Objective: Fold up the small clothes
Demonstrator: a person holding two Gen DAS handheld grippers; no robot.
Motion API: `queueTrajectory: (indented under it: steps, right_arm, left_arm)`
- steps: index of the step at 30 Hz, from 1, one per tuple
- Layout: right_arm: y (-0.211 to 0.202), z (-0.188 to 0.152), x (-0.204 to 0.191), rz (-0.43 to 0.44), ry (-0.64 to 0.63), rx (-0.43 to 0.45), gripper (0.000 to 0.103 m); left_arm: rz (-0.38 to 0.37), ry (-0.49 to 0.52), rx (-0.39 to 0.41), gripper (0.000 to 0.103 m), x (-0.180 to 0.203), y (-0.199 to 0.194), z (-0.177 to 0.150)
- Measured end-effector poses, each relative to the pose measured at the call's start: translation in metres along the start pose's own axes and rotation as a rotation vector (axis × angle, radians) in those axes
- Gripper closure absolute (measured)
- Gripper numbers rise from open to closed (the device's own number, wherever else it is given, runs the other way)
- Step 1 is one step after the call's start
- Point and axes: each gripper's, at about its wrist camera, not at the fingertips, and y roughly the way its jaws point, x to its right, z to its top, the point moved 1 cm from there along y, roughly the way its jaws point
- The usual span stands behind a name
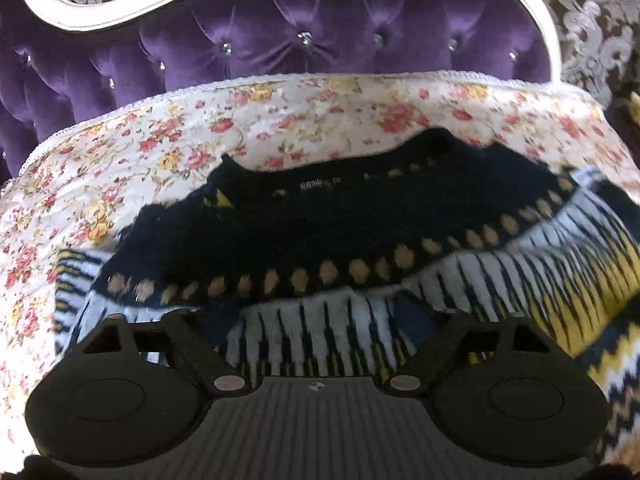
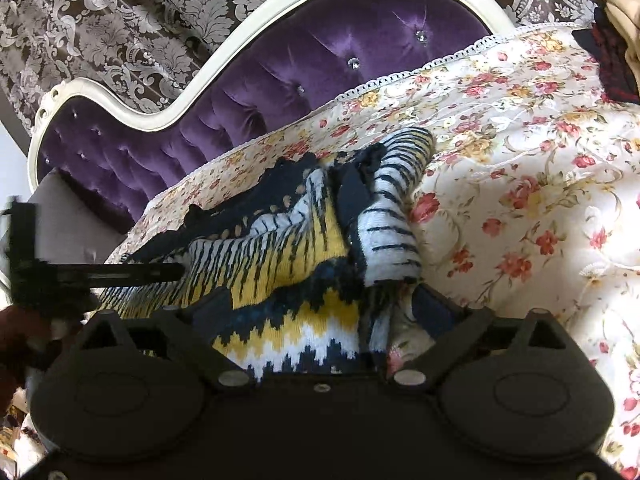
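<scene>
Left hand-held gripper (image 1: 316,320) jaws apart, empty, low over sweater (image 1: 320,232). Right hand-held gripper (image 2: 320,320) likewise apart, gripping nothing. Sweater lies on flowered bedspread (image 2: 520,152) below purple headboard (image 1: 280,40): knitted, navy, yellow-and-white zigzag, sleeve turned inward. Folding partly done, bundle rumpled; more folds needed.

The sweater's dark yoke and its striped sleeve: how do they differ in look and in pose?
The dark yoke is almost plain navy with one row of tan dots along its edge; the striped sleeve is white with thin dark bars. The yoke lies spread wide and fairly flat on the floral bedspread; the sleeve is folded in over the body and stands bunched. Both are the same knit, part of one sweater.
</scene>
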Motion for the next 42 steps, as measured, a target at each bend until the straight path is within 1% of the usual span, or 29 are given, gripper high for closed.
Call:
queueTrajectory:
  steps: [4,6,9,14,20,22,24,25,26,27,28,30,32,34,35,36,39,42]
  right_arm:
    - [0.001,0.000,0.003,0.031,0.012,-0.003,0.000]
    - [0.003,0.004,0.005,0.043,0.018,-0.004,0.000]
    - [0.009,0.010,0.010,0.074,0.047,0.002,0.000]
    - [0.022,0.022,0.020,0.137,0.094,0.010,0.000]
    - [0.039,0.036,0.022,0.185,0.114,0.011,0.000]
    - [0.042,0.038,0.021,0.191,0.110,0.008,0.000]
    - [0.042,0.037,0.018,0.197,0.087,-0.013,0.001]
    - [0.042,0.036,0.016,0.204,0.071,-0.033,0.012]
    - [0.042,0.035,0.015,0.203,0.065,-0.053,0.025]
    - [0.042,0.032,0.014,0.194,0.067,-0.079,0.054]
    - [0.042,0.028,0.013,0.186,0.066,-0.098,0.062]
    - [0.037,0.019,0.010,0.171,0.042,-0.098,0.063]
    - [0.030,0.015,0.005,0.152,0.029,-0.079,0.063]
    - [0.026,0.013,-0.001,0.123,0.015,-0.061,0.063]
    - [0.025,0.013,-0.004,0.107,0.009,-0.055,0.063]
    - [0.025,0.014,-0.007,0.095,0.005,-0.054,0.063]
    - [0.022,0.017,-0.014,0.069,0.004,-0.043,0.063]
    - [0.023,0.020,-0.019,0.040,0.003,-0.046,0.063]
  left_arm:
    - [-0.010,-0.020,-0.024,0.009,-0.002,0.010,0.010]
    - [-0.008,-0.022,-0.027,0.004,0.001,0.012,0.011]
    - [0.000,-0.029,-0.018,0.001,0.001,0.016,0.010]
    - [0.011,-0.039,-0.005,0.000,0.002,0.017,0.009]
    - [0.002,-0.040,-0.017,0.000,0.000,0.018,0.010]
    - [0.002,-0.040,-0.018,0.000,0.000,0.019,0.010]
    - [0.000,-0.040,-0.017,0.000,0.000,0.019,0.010]
    - [0.001,-0.039,-0.017,0.000,0.000,0.018,0.010]
    - [0.001,-0.040,-0.016,0.000,0.001,0.019,0.010]
    - [0.001,-0.039,-0.013,0.000,0.001,0.019,0.010]
    - [0.002,-0.038,-0.011,0.000,0.001,0.019,0.010]
    - [0.001,-0.038,-0.009,0.000,0.001,0.019,0.010]
    - [-0.003,-0.035,-0.012,0.000,0.001,0.019,0.011]
    - [-0.016,-0.033,-0.017,0.003,-0.001,0.015,0.014]
    - [-0.022,-0.032,-0.013,0.009,-0.002,0.011,0.013]
    - [-0.027,-0.032,-0.004,0.011,-0.003,0.006,0.012]
    - [-0.013,-0.013,0.035,0.012,-0.006,-0.016,-0.003]
    - [-0.029,-0.010,0.050,0.012,-0.007,-0.029,-0.021]
